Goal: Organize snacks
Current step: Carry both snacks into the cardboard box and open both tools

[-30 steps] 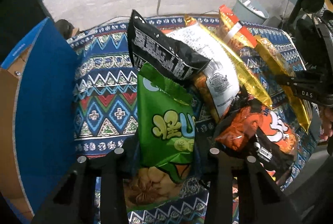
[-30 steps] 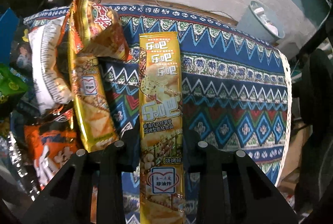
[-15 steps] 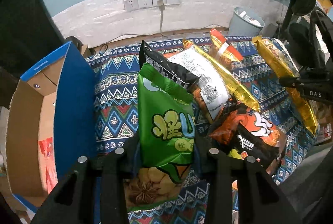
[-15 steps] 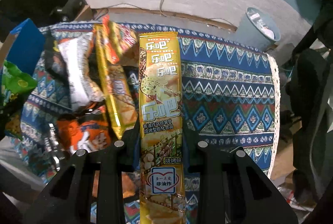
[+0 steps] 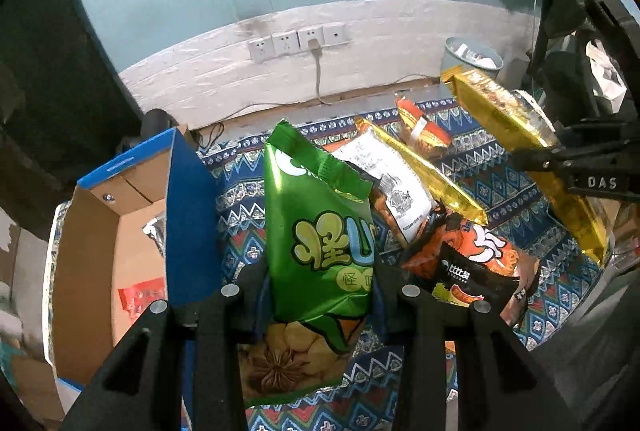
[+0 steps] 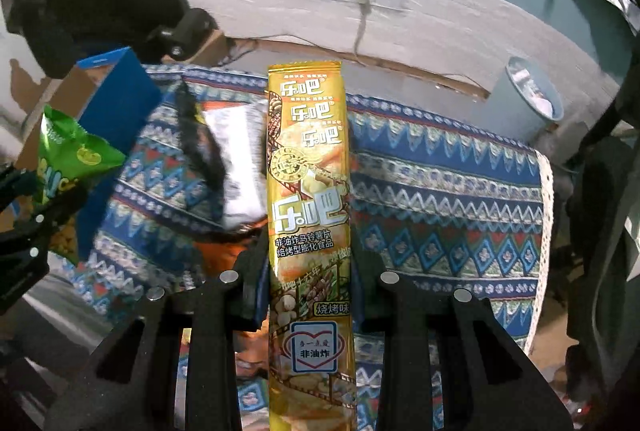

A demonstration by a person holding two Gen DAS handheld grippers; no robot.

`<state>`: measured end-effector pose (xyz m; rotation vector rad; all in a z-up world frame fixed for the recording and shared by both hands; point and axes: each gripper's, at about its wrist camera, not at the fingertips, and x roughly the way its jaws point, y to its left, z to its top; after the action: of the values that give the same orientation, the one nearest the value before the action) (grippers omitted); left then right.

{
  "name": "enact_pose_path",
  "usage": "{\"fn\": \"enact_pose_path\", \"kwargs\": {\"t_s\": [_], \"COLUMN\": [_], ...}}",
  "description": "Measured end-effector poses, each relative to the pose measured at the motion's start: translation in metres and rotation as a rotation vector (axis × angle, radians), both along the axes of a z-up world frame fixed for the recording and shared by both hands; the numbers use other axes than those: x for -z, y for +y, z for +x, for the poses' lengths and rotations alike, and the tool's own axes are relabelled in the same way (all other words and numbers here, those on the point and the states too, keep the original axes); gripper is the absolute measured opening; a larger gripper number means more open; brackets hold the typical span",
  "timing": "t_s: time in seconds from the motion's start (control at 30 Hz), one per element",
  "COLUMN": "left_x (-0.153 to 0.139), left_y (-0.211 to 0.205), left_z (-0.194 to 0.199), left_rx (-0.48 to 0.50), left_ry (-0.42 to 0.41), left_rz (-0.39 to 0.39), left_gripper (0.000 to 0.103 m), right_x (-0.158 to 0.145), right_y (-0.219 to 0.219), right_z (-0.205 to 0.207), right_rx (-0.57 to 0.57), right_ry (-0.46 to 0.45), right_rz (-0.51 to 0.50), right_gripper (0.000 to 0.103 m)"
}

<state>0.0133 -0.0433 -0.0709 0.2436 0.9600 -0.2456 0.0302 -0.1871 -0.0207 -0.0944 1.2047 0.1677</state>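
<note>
Snacks are now lifted clear of the surface: green bag clamped in left jaws, yellow pack in right, ready for the open box beside.

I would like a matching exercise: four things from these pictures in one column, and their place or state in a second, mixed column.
Things:
1. green snack bag
2. long yellow snack pack
3. red packet
4. orange snack bag

Places:
A. lying inside the cardboard box
B. held in the left claw
C. lying on the patterned cloth
D. held in the right claw

Pairs: 1-B, 2-D, 3-A, 4-C
</note>
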Motion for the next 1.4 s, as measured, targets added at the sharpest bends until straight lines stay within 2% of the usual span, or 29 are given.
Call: {"fn": "enact_pose_path", "kwargs": {"t_s": [0.37,0.67,1.4], "left_x": [-0.017,-0.023,-0.017], "left_y": [0.031,0.069,0.16], "left_z": [0.001,-0.003,0.005], "left_rx": [-0.056,-0.132,-0.303], "left_ry": [-0.021,-0.052,-0.052], "left_rz": [-0.046,-0.032,-0.046], "left_gripper": [0.039,0.039,0.039], "right_x": [-0.012,-0.02,-0.014], "right_y": [0.057,0.113,0.23], "right_z": [0.009,0.021,0.047], "right_rx": [-0.097,-0.182,-0.328], "right_ry": [-0.007,-0.017,0.009], "right_rz": [0.049,0.08,0.114], "right_gripper": [0.029,0.029,0.029]}}
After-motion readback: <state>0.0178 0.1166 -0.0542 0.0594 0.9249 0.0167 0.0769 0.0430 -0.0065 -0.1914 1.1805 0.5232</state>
